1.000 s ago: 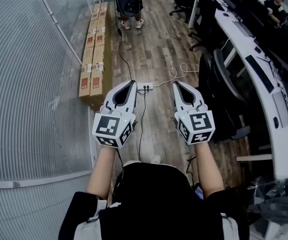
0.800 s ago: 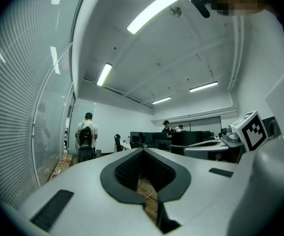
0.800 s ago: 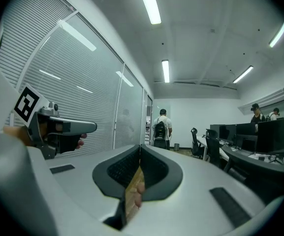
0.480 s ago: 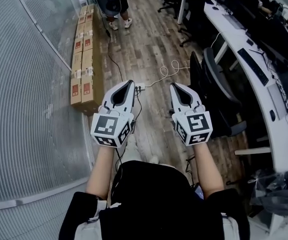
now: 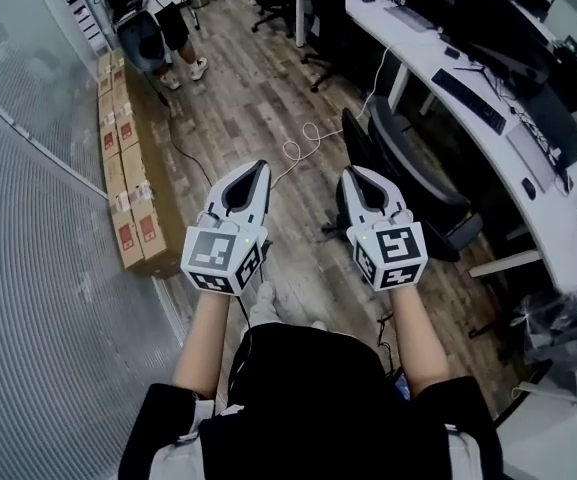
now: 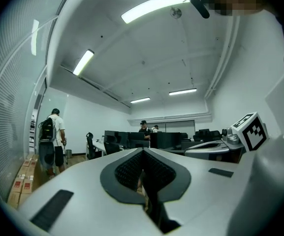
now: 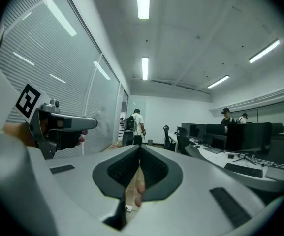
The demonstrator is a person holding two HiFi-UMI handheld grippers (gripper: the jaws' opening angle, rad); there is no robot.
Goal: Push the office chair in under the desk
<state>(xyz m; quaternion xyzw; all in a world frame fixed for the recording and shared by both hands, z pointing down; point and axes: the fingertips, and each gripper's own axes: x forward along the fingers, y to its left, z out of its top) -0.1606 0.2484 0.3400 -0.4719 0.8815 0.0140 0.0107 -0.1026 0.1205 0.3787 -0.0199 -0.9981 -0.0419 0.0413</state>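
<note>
A black office chair (image 5: 413, 173) stands on the wood floor, pulled out from the long white desk (image 5: 543, 218) at the right of the head view. My left gripper (image 5: 257, 169) and right gripper (image 5: 352, 174) are held side by side in front of me, short of the chair and not touching it. The right one is the nearer, just left of the chair's back. Both are shut with nothing between the jaws, as the left gripper view (image 6: 142, 151) and the right gripper view (image 7: 140, 148) also show.
A row of cardboard boxes (image 5: 133, 203) lines the ribbed glass wall at the left. A white cable (image 5: 303, 143) loops over the floor ahead. A person with a backpack (image 5: 153, 28) stands at the far end. More chairs (image 5: 323, 13), monitors and a keyboard (image 5: 465, 98) line the desk.
The head view has swung to the right: the boxes slid left, and the chair and desk now sit closer to the middle. Both grippers keep the same pose and stay shut.
</note>
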